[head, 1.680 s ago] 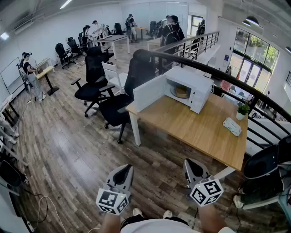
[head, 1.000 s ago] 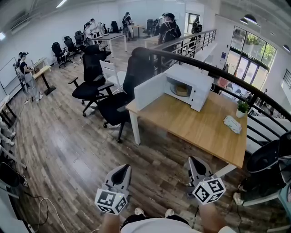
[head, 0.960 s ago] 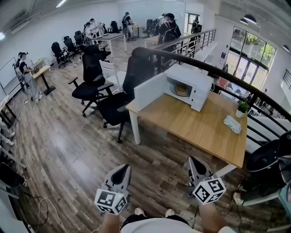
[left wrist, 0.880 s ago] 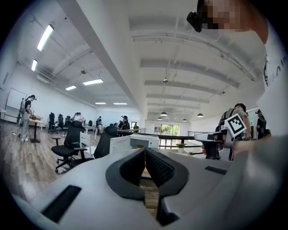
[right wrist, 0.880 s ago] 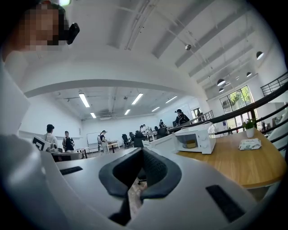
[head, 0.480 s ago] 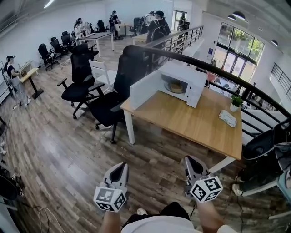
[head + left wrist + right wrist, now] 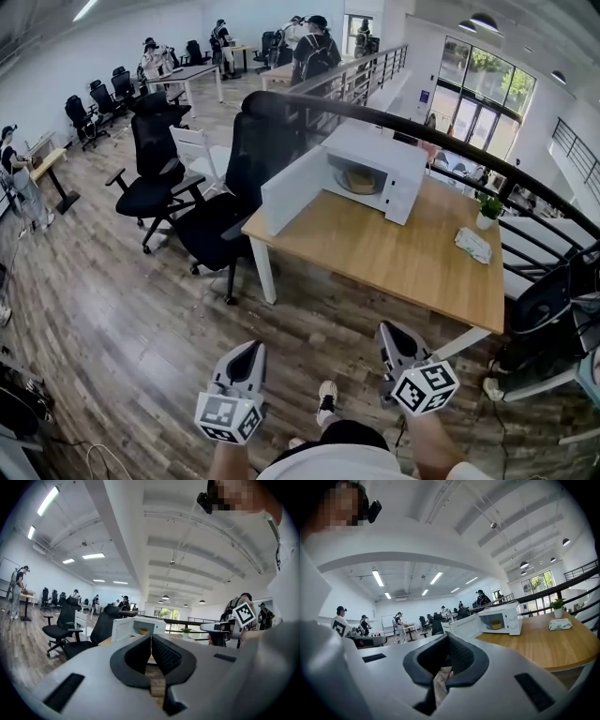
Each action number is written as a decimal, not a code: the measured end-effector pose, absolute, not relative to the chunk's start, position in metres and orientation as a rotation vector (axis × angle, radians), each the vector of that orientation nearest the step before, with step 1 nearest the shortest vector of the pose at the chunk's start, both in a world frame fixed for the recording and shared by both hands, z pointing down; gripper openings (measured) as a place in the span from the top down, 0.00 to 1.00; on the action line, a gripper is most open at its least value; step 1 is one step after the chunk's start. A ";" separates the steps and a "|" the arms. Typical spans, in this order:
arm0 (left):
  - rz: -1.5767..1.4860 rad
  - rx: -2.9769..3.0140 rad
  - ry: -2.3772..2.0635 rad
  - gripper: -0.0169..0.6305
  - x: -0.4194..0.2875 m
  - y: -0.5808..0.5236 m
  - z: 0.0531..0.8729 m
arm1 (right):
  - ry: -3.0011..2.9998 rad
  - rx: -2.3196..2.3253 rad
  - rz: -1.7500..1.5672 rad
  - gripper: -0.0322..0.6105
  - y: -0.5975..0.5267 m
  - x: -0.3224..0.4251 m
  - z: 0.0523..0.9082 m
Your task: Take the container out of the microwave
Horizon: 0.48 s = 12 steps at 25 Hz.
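Open-plan office. Black swivel chairs [image 7: 155, 141] and desks [image 7: 192, 73] stand in rows on a wood-plank floor [image 7: 103, 309]. People [image 7: 311, 47] are gathered at the far desks. Strip lights [image 7: 49, 501] run overhead. A railing [image 7: 366, 75] and tall windows [image 7: 478, 89] line one side.

Microwave [image 7: 405, 176] sitting at the counter's [image 7: 375, 264] far edge, container [image 7: 358, 181] lying inside it, chairs [image 7: 223, 214] standing left, packet [image 7: 473, 245] lying right.
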<state>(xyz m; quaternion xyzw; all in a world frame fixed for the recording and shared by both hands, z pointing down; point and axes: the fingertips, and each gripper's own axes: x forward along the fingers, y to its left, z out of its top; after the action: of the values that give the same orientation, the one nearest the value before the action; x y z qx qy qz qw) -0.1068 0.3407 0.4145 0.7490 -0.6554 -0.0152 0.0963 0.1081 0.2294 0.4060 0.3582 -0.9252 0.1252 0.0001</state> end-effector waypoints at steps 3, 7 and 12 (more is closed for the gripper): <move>-0.019 2.225 -1.950 0.92 -0.119 0.305 0.411 | -2.912 1.125 0.418 0.92 0.193 0.094 0.407; 0.011 2.247 -1.956 0.92 -0.127 0.246 0.408 | -2.920 1.125 0.423 0.92 0.137 0.082 0.407; 0.032 2.270 -1.933 0.92 -0.123 0.168 0.406 | -2.919 1.141 0.453 0.92 0.061 0.084 0.408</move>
<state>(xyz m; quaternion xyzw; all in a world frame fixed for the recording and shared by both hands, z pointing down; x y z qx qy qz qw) -0.1226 0.1676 0.4065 0.7590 -0.6461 0.0109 0.0799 0.0840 0.0610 0.4080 0.3604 -0.9217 0.1429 -0.0125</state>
